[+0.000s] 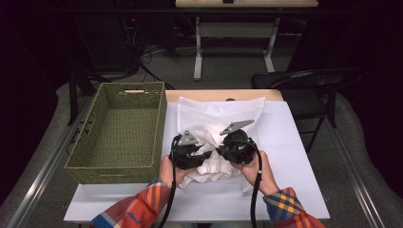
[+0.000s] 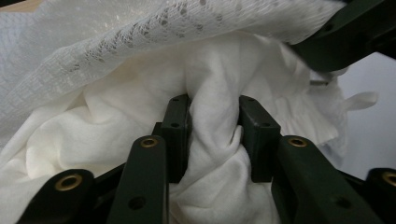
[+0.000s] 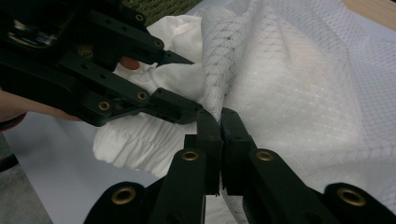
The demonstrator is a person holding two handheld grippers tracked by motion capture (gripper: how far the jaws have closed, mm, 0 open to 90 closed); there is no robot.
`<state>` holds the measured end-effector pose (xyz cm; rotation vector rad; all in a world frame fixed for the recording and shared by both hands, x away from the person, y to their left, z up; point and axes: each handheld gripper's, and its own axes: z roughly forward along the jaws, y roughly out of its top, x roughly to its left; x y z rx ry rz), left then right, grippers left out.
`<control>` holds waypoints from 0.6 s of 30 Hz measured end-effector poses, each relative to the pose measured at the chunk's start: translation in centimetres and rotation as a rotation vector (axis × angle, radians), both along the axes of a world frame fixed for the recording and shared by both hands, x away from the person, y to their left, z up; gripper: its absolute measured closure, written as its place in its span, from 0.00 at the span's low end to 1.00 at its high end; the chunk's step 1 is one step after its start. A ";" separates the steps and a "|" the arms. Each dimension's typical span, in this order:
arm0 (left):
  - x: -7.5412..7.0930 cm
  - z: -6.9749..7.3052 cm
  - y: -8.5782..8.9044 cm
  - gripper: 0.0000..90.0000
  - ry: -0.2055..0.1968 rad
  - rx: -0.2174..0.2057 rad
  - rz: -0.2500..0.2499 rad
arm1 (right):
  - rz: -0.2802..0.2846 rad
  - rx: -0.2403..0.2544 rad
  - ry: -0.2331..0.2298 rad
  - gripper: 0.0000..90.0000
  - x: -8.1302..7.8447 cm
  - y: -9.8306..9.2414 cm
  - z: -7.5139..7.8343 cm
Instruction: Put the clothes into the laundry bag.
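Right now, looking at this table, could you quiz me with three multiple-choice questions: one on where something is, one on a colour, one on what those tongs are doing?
1. Where does the woven basket stand?
A. On the left part of the table, beside the white cloth
B. On the chair behind the table
C. On top of the white cloth

2. What colour is the basket?
A. Red
B. Olive green
C. Blue

3. What are the left tongs doing?
A. Hanging open above the basket
B. Pinching a bunch of white cloth
C. Holding a cup

Answers:
1 A: the high view shows it left of the cloth, on the table.
2 B: its weave looks olive green.
3 B: in the left gripper view, cloth is squeezed between the two pads; the right tongs pinch the mesh fabric.
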<state>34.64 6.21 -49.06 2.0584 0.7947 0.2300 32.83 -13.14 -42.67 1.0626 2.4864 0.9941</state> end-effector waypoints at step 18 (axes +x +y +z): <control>-2.8 1.9 2.1 0.09 0.014 0.163 -0.077 | -0.034 -0.029 0.025 0.98 0.8 -0.6 -1.4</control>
